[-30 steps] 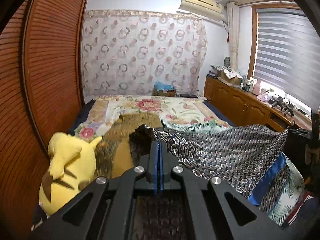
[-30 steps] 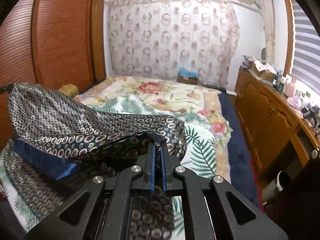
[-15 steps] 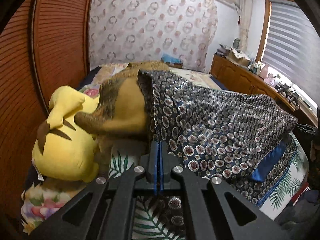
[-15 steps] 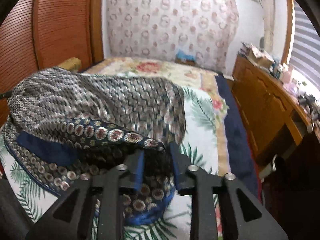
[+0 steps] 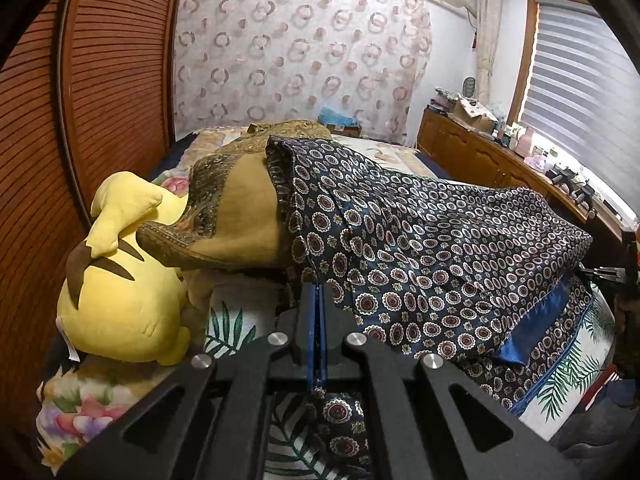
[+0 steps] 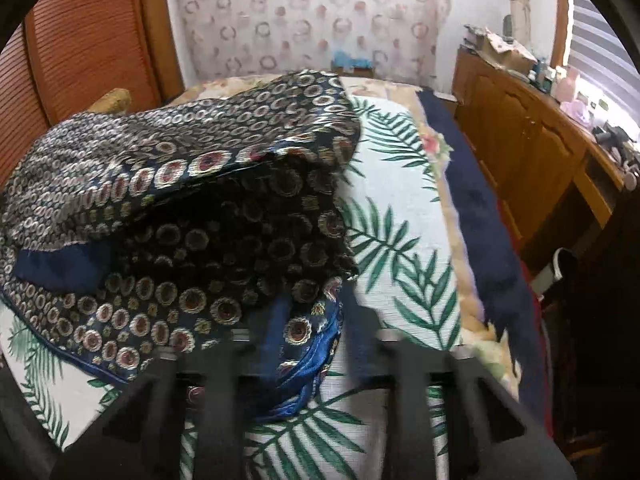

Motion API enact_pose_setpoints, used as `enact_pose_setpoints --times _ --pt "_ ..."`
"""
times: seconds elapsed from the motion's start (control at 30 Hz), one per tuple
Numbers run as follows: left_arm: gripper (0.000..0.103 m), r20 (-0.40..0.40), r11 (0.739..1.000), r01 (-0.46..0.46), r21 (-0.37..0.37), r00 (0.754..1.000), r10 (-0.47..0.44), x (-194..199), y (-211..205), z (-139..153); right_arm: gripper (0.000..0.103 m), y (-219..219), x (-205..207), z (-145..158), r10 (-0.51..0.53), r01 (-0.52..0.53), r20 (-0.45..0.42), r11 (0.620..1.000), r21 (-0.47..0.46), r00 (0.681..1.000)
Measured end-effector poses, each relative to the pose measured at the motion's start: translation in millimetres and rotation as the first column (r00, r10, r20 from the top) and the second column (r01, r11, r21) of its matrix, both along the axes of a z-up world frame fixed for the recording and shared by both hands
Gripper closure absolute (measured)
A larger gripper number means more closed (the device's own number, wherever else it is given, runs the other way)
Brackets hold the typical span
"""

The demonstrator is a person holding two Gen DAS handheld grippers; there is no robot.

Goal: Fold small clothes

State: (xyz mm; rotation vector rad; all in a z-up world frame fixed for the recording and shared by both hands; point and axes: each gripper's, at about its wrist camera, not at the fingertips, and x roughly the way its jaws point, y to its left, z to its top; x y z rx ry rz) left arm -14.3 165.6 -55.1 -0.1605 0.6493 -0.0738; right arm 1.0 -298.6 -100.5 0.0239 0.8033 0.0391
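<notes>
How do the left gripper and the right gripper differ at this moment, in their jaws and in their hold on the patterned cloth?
The left gripper has its jaws pressed together, pinching an edge of the dark circle-patterned cloth; the right gripper has its jaws spread apart and pinches nothing. The left view is sharp, while the right view is blurred. Both point over the same cloth on the leaf-print bedcover.

left gripper (image 5: 316,300): low, level, pointing forward; fingers (image 5: 310,312) pressed together, patterned cloth pinched between them | right gripper (image 6: 310,328): low, blurred; fingers (image 6: 276,328) spread apart, cloth lying loose between them
</notes>
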Motion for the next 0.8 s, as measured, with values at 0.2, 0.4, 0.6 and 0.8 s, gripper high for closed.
enact_pose_setpoints --times 0.2,0.4,0.6,0.8 --pt "0.103 0.025 1.0 -0.015 0.001 1.0 0.015 -4.6 3.4 7.3 0.103 0.1 -28.6 16.9 0.034 -0.035 0.028 0.999 0.034 0.999" --pt "0.103 0.037 1.0 -0.013 0.004 0.999 0.013 -5.9 4.6 12.0 0.103 -11.7 -84.5 49.8 0.02 -0.022 0.03 0.999 0.047 0.999" --pt "0.103 0.033 1.0 -0.013 0.012 0.999 0.012 -5.9 3.9 11.0 0.088 -2.4 -81.2 39.8 0.006 -0.006 -0.005 1.0 0.003 1.0" --pt "0.103 0.022 1.0 -0.01 0.012 1.0 0.01 -4.9 1.1 8.4 0.05 -7.0 -51.8 40.0 -0.058 0.057 0.059 0.998 0.025 0.997"
